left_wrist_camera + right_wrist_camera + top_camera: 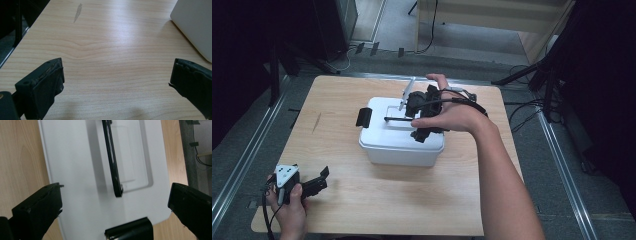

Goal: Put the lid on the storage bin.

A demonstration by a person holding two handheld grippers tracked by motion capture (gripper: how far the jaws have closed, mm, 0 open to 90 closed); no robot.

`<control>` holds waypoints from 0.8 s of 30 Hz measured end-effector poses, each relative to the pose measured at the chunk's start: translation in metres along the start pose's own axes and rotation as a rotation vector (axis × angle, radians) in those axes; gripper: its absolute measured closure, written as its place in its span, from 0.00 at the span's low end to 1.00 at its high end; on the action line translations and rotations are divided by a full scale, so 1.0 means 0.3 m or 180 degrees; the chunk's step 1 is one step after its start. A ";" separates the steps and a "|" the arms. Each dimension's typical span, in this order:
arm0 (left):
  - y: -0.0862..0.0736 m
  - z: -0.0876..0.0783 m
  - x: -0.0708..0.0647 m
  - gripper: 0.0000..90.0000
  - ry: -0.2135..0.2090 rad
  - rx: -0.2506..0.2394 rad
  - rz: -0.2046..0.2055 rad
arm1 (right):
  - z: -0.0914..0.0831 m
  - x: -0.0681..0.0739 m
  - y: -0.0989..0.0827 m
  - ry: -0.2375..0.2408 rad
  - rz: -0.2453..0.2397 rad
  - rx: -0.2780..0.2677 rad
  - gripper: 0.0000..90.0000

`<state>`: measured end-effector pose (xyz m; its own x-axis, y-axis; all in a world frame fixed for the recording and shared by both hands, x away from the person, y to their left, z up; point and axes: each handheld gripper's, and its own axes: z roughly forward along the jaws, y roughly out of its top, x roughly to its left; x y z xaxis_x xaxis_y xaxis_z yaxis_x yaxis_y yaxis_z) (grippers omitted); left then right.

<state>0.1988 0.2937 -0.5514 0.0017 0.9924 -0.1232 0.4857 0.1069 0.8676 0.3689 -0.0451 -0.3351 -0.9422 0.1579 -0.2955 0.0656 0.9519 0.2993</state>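
Setting: light wooden table (362,210) on a grey floor, dark stands and cables around it, a pale cabinet seen beyond the far edge.
Container: white rectangular plastic box (399,147) stands near the middle of the table, its white lid (75,170) on and seated flat; the contents cannot be seen, as walls and lid are opaque.
Handle: thin black carry handle (112,162) is raised over a shallow recess in the lid, seen edge-on in the right gripper view.
Latches: black clip (363,117) sits at the box's left end; another black clip (130,231) is seen at the lid's near edge in the right gripper view.
Right gripper: right gripper (424,117) is held over the lid by the hand, pointing down at it; its jaws are spread wide, the handle lies between them untouched, nothing is gripped.
Left gripper: left gripper (319,180) is rested at the table's near left corner, jaws apart and empty, bare wood between them, the box's corner far off to one side.
Placement judged: the right gripper appears set squarely over the handle because that is the lid's obvious lifting point; the left seems parked aside to keep clear.
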 end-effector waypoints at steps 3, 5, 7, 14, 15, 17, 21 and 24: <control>0.000 0.000 -0.001 0.00 0.0004 0.0001 0.0008 | -0.013 0.003 -0.052 -0.0010 0.0079 0.0023 0.00; 0.000 0.001 -0.002 0.00 0.0012 -0.0004 0.0008 | -0.022 0.001 -0.076 -0.0007 0.0097 0.0007 0.00; 0.000 0.001 -0.003 0.00 0.0018 -0.0003 0.0015 | -0.030 -0.001 -0.096 -0.0003 0.0142 -0.0030 0.00; 0.000 0.001 -0.005 0.00 0.0023 -0.0005 0.0031 | -0.062 0.000 -0.169 -0.0040 0.0248 -0.0031 0.00; 0.000 0.002 -0.005 0.00 0.0023 -0.0005 0.0032 | -0.065 0.001 -0.181 -0.0050 0.0280 -0.0024 0.00; 0.000 0.001 -0.005 0.00 0.0025 -0.0005 0.0034 | -0.070 0.000 -0.205 -0.0062 0.0316 -0.0019 0.00; 0.000 0.001 -0.006 0.00 0.0024 -0.0007 0.0038 | -0.075 0.002 -0.253 -0.0078 0.0384 -0.0007 0.00; 0.000 0.001 -0.006 0.00 0.0025 -0.0005 0.0045 | -0.080 0.007 -0.285 -0.0080 0.0426 -0.0019 0.00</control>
<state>0.1991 0.2919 -0.5514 0.0016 0.9943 -0.1070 0.4843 0.0928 0.8699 0.3535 -0.1325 -0.3395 -0.9165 0.2901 -0.2753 0.1882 0.9202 0.3431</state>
